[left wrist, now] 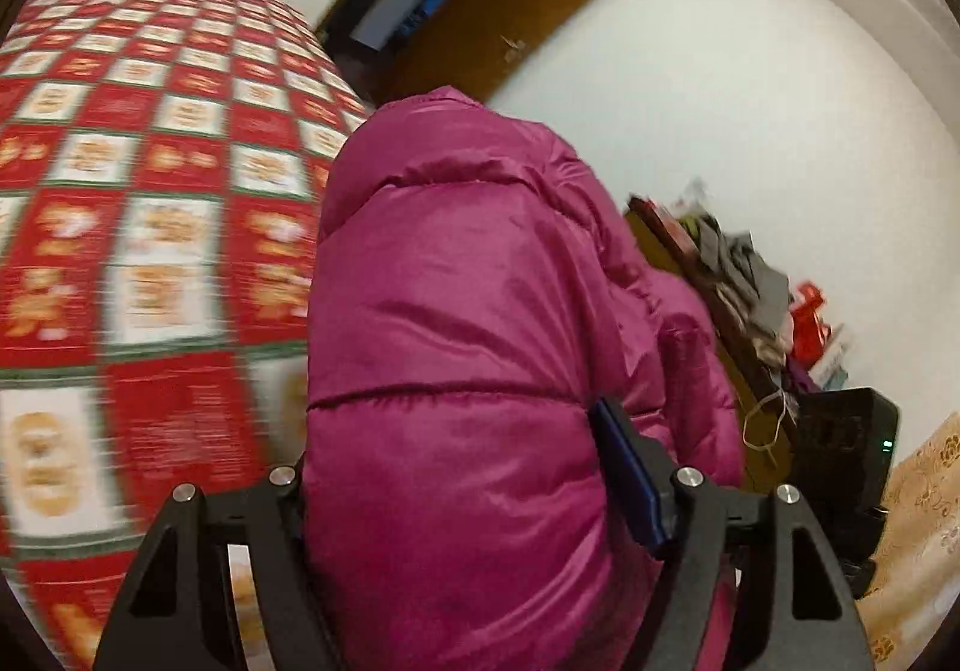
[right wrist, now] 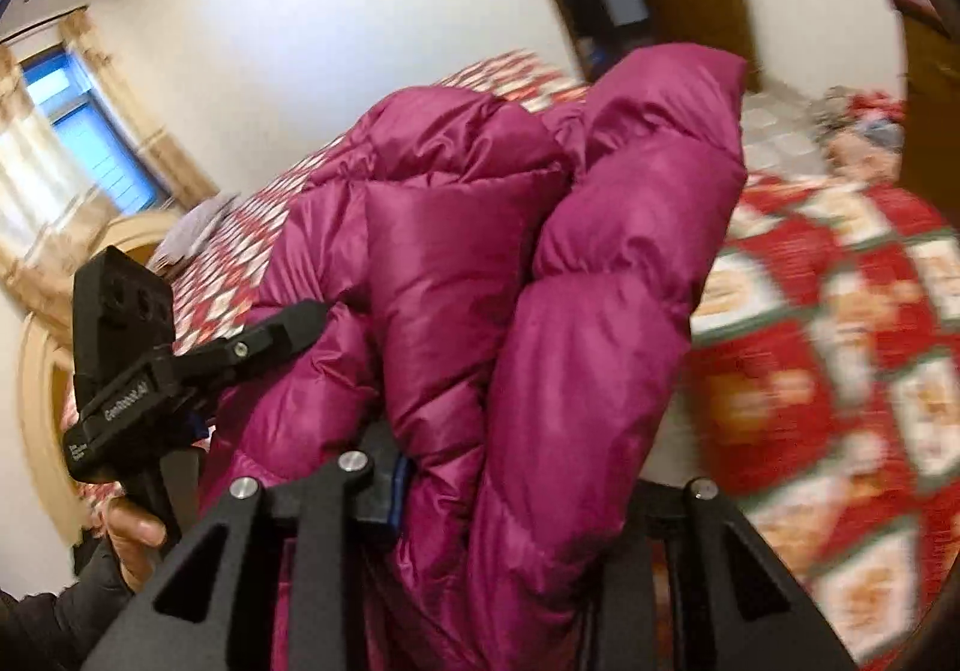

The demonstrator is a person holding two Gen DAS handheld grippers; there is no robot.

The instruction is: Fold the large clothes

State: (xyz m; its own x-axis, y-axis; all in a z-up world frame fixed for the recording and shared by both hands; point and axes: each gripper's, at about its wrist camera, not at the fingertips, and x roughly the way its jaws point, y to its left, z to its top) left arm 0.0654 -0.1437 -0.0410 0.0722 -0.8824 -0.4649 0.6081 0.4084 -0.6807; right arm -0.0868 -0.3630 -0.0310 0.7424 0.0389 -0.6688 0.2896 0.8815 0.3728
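- While the magenta puffer jacket (left wrist: 468, 323) is hanging above the bed (left wrist: 138, 179), both grippers are clamping it.
- Left gripper (left wrist: 480, 497) and right gripper (right wrist: 516, 485) are apparently lifting mid-fold; next, lowering it flat onto the bed.

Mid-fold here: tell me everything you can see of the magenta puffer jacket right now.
The magenta puffer jacket is shiny, quilted in stitched horizontal baffles, thick and puffy. It is bunched and lifted above the red patterned bedspread, not lying flat. The left gripper is closed on a thick fold of it, and the right gripper is closed on another bundle. In the right wrist view a long padded section, possibly a sleeve, stands up to the right of the main bulk. No zipper or hood is clearly visible.
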